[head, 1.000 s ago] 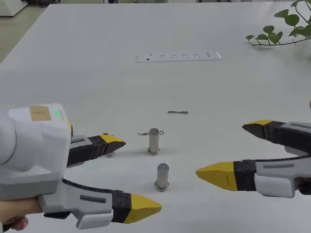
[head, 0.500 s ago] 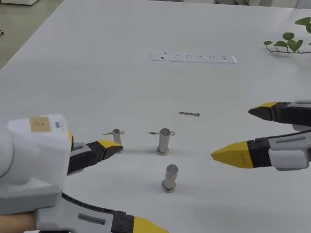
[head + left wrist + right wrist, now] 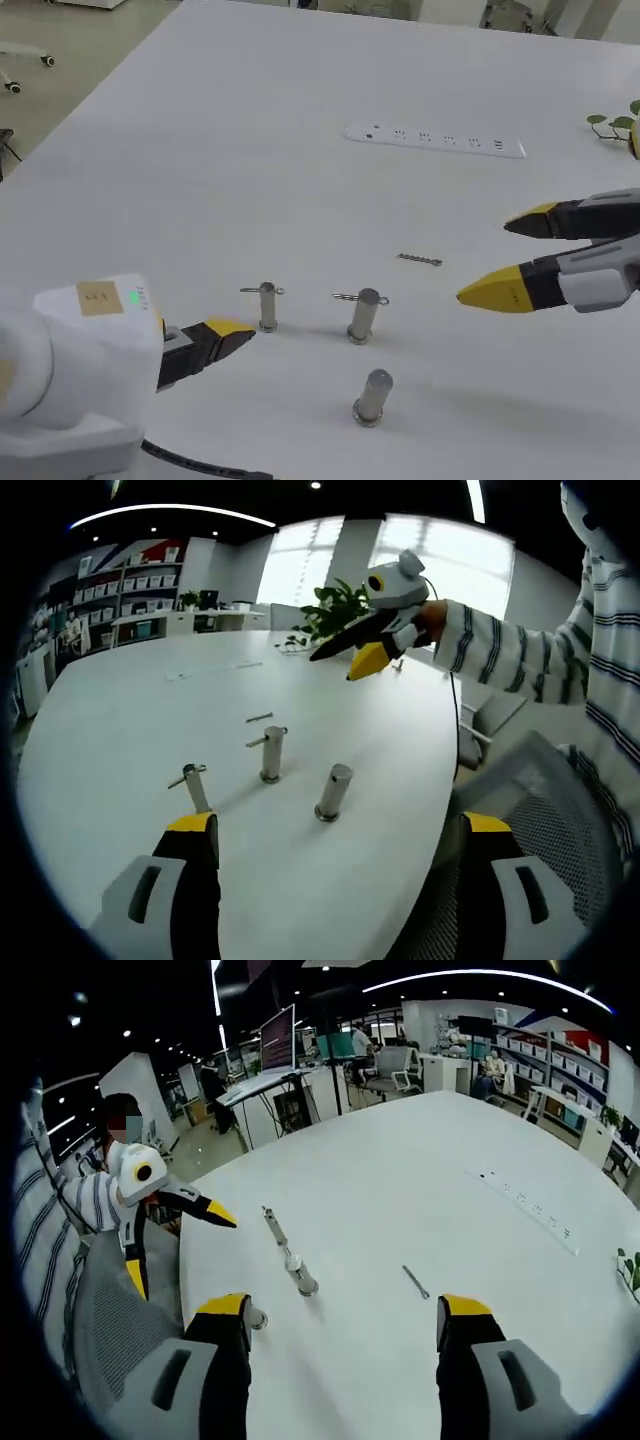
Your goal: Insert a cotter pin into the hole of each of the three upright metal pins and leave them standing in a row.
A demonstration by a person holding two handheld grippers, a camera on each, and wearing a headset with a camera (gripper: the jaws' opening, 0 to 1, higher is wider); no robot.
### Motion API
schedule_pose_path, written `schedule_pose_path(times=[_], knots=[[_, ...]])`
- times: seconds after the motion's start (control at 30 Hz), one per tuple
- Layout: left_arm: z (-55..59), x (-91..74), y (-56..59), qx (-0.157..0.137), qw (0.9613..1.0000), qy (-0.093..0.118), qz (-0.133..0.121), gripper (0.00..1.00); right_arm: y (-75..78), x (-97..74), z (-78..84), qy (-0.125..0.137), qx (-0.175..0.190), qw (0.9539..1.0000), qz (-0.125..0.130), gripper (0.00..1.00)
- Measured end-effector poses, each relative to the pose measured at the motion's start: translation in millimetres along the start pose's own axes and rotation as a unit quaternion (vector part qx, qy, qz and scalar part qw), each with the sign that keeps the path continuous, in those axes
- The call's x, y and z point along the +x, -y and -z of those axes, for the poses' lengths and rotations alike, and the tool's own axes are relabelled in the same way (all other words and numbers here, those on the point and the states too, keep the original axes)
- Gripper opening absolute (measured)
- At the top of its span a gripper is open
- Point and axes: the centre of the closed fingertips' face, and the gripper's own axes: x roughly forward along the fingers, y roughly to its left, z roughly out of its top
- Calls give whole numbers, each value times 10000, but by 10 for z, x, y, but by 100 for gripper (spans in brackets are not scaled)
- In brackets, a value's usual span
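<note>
Three upright metal pins stand on the white table. The left pin and the middle pin each carry a cotter pin through the top. The nearer pin has a bare hole. A loose cotter pin lies flat beyond them. My left gripper is open, short of the pins, with its upper finger left of the left pin. My right gripper hangs open to the right of the loose cotter pin, holding nothing.
A white power strip lies further back on the table. A leafy plant reaches in at the far right edge. The table's left edge drops off to the floor. A person's striped sleeve holds the right gripper.
The left gripper has drawn back toward the near left, uncovering the left pin. The right gripper has pulled off to the right, away from the near pin. The head camera has shifted.
</note>
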Motion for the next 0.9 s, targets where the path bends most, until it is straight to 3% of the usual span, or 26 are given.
schedule_pose_path(times=[0.37, 0.7, 0.9], knots=[[22, -79, -88, -170, 9998, -2, -144, 99, 171, 339, -64, -534, -441, 9973, -255, 70], [47, -130, -122, -231, 9995, -1, -236, 99, 396, 568, 62, -980, -745, 9920, -285, 57], [68, -155, -141, -267, 9993, 8, -271, 99, 443, 688, 181, -1267, -963, 9869, -254, 47]])
